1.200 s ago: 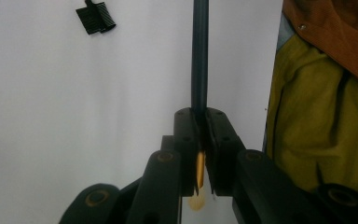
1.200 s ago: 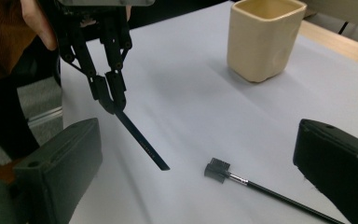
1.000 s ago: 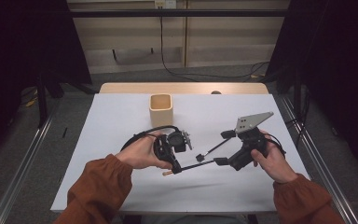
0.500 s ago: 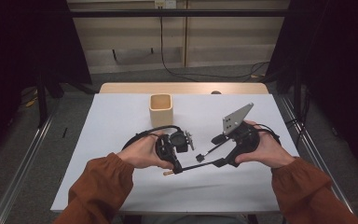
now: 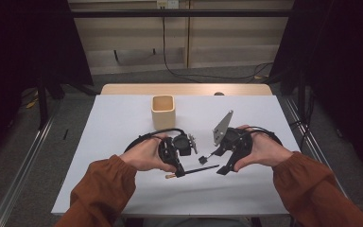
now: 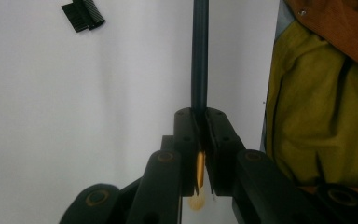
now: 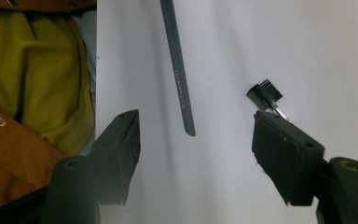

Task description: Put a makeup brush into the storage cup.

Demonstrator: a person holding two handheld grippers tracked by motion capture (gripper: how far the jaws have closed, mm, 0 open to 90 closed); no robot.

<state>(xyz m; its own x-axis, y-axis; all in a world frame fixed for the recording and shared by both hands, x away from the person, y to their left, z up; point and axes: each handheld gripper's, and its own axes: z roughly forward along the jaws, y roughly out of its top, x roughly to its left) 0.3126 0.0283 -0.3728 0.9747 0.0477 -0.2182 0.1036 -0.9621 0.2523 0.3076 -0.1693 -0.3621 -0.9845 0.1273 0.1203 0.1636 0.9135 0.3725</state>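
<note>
White table (image 5: 123, 189) from above: your left gripper (image 5: 178, 171) pinches a thin dark pencil (image 5: 203, 168) near its gold end, and its shaft points toward your right gripper (image 5: 213, 162). Left gripper view: keep that clamp firm. Right gripper view: the jaws, just narrowing, have nothing between them; centre the pencil tip (image 7: 189, 130), avoiding the small brush (image 7: 265, 95).

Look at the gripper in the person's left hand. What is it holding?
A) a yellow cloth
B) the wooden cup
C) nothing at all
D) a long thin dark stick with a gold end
D: in the left gripper view the left gripper has its jaws shut on the thin dark stick, whose gold end shows between them; the wooden cup stands apart, farther up the table.
</note>
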